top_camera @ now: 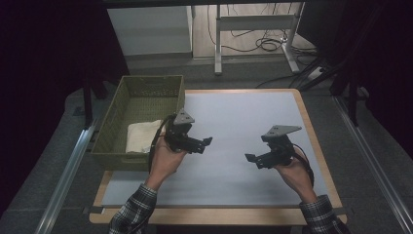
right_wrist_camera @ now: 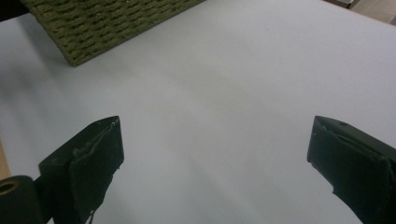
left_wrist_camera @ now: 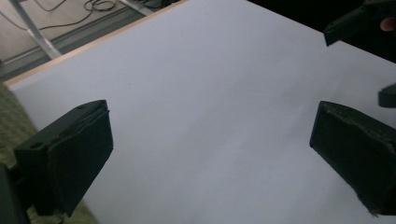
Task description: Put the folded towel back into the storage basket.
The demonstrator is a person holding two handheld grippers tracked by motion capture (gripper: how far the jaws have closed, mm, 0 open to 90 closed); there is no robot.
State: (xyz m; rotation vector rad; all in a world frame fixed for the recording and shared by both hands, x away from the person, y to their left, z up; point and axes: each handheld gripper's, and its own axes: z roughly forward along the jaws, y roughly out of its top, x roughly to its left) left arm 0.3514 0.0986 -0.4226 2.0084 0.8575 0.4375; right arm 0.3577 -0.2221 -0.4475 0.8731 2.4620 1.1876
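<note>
Two grippers hover over the white table (top_camera: 243, 122), jaws pointing at each other. The left gripper (top_camera: 207, 142) sits just beside the green woven basket (top_camera: 117, 117), whose long axis runs away from the person; a folded cream cloth (top_camera: 141, 136) lies inside. The right gripper (top_camera: 251, 158) is well apart. Both jaws gape wide, holding nothing. No writing is legible.

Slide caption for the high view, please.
Two open claws, left claw and right claw, held over the white mat; folded cloth in the green basket.
</note>
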